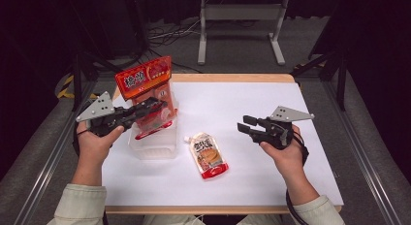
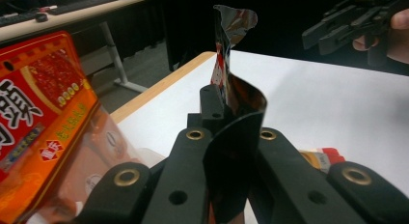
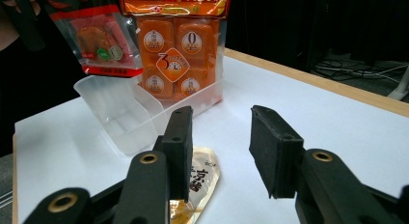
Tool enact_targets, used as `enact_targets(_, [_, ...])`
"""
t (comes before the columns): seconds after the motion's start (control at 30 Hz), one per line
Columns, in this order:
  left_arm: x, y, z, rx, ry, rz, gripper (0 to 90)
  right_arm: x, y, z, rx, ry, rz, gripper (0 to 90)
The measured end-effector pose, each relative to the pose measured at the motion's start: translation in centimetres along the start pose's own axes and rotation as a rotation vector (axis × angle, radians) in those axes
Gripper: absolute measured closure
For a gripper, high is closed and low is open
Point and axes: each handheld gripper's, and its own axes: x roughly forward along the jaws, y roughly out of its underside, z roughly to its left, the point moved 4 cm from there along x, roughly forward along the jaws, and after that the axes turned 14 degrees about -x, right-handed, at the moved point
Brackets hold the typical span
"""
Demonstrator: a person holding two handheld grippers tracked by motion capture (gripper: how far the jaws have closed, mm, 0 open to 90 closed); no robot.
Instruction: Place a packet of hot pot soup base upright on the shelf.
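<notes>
On the white surface (image 1: 252, 118), nearest us, a spouted orange sauce pouch (image 1: 209, 156) lies flat. At three o'clock our right gripper (image 1: 249, 124) hovers, jaws wide and empty. At ten o'clock our left gripper (image 1: 157, 106) pinches a red-edged clear sachet (image 1: 154, 122) above the clear plastic tub (image 1: 152, 146); we judge lowering and release come next.

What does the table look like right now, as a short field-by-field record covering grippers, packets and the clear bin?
left gripper: shut on a small red-edged sauce pouch, held above the bin
right gripper: open, empty, above the table to the right of the spout pouch
clear plastic bin: on the white table, left of centre
tall orange snack bag: standing upright in the bin's far end
spout pouch with red bottom edge: lying flat on the table, just right of the bin, apart from both grippers
</notes>
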Motion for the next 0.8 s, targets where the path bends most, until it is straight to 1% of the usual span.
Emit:
enact_targets(0.07, [0.2,0.0,0.3,-0.002,0.007,0.006,89.4,0.0,0.0,0.0,0.000,0.000,0.001,61.1])
enact_targets(0.1, [0.3,0.0,0.5,0.004,0.006,0.007,89.4,0.0,0.1,0.0,0.001,0.000,0.002,61.1])
enact_targets(0.13, [0.4,0.0,0.6,0.010,0.000,0.011,89.4,0.1,0.1,0.0,0.001,-0.002,0.003,61.1])
enact_targets(0.17, [0.5,0.0,0.7,0.004,-0.006,0.015,89.4,0.1,0.1,0.0,0.002,-0.003,0.003,61.1])
enact_targets(0.23, [0.6,-0.1,0.8,0.018,-0.035,0.023,89.4,0.1,0.1,0.0,0.005,-0.004,0.002,61.1])
enact_targets(0.33, [0.9,-0.2,1.2,0.024,-0.048,0.022,89.4,0.0,0.2,-0.1,0.007,-0.002,0.003,61.0])
enact_targets(0.37, [0.9,-0.2,1.4,0.027,-0.049,0.026,89.4,0.0,0.2,-0.1,0.008,-0.002,0.002,61.1])
enact_targets(0.4, [1.0,-0.2,1.5,0.021,-0.047,0.028,89.4,0.0,0.2,-0.1,0.009,-0.001,0.001,61.1])
enact_targets(0.43, [1.1,-0.2,1.7,0.028,-0.049,0.034,89.4,-0.1,0.2,-0.2,0.012,-0.001,0.001,61.1])
enact_targets(0.47, [1.2,-0.1,1.9,0.018,-0.046,0.037,89.4,-0.1,0.3,-0.2,0.013,-0.001,0.001,61.1])
enact_targets(0.5, [1.3,0.0,2.0,0.018,-0.047,0.041,89.4,-0.2,0.3,-0.2,0.014,0.002,0.002,61.0])
enact_targets(0.6, [1.6,0.1,2.5,0.012,-0.040,0.044,89.4,-0.3,0.4,-0.3,0.027,-0.002,0.001,60.6])
enact_targets(0.63, [1.7,0.2,2.6,0.006,-0.032,0.045,89.4,-0.3,0.5,-0.3,0.030,0.000,0.001,60.6])
enact_targets(0.7, [2.0,0.4,2.9,0.006,0.007,0.054,89.3,-0.4,0.6,-0.4,0.035,0.000,0.004,60.6])
enact_targets(0.8, [2.4,0.7,2.9,0.015,0.031,0.074,89.1,-0.4,0.7,-0.4,0.038,-0.003,0.008,60.6])
